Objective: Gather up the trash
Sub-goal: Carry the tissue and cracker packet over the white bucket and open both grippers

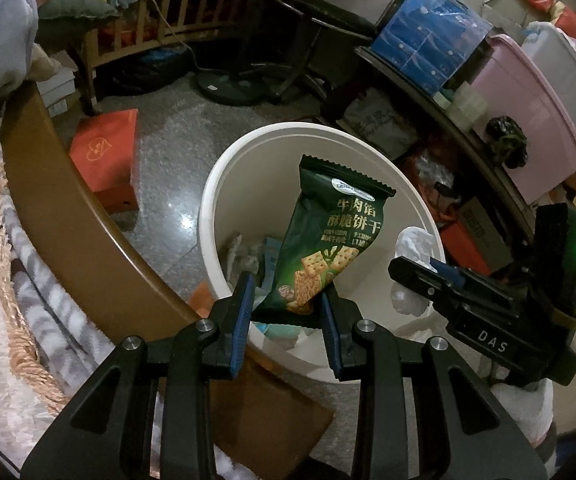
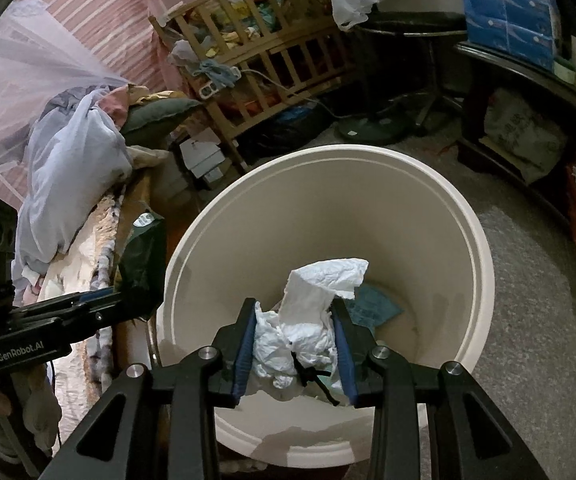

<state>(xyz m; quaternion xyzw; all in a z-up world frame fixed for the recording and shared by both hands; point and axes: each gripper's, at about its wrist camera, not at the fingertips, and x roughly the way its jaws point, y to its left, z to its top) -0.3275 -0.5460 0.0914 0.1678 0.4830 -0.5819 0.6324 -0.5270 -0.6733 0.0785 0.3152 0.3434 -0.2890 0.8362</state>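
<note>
Left claw [image 1: 288, 300] on cracker packet [image 1: 327, 232]; tissue [image 2: 307, 320]

The left gripper [image 1: 288, 312] and right gripper [image 2: 295, 344] are held above the bin [image 2: 483, 264], fingers closed on trash.

the lower corner of the green cracker wrapper [image 1: 323, 240] is hidden between the left gripper [image 1: 288, 312] pads, and it covers much of the litter at the bottom of the white bin [image 1: 224, 184]. in the right wrist view the crumpled tissue [image 2: 307, 320] blocks most of the bin floor; a blue scrap [image 2: 371, 304] beside it is perhaps paper. the bin's near rim is cut off by the right gripper [image 2: 293, 344] arms. the small print on the wrapper is unreadable.
</note>
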